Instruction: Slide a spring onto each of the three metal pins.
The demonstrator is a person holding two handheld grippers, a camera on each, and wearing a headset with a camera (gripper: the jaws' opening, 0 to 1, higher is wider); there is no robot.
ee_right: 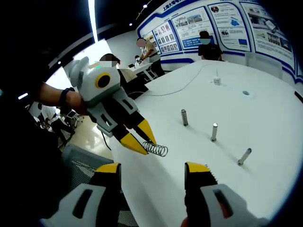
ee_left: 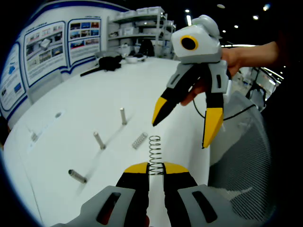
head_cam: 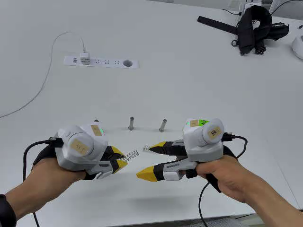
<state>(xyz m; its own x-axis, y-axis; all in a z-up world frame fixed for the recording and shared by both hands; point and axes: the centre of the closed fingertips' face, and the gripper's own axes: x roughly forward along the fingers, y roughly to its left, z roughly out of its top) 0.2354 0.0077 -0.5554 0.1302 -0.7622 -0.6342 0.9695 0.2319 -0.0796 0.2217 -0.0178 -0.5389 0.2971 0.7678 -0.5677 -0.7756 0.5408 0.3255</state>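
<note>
Over the white workbench (head_cam: 189,71) the left gripper (head_cam: 121,160) pinches one end of a coiled steel spring (head_cam: 132,154), mid-carry by my reading; the right gripper (head_cam: 146,161) gapes empty beside it. Next its free end should meet the tip of a bare upright metal pin (head_cam: 131,123); a second spring (head_cam: 147,148) lies loose nearby.
</note>
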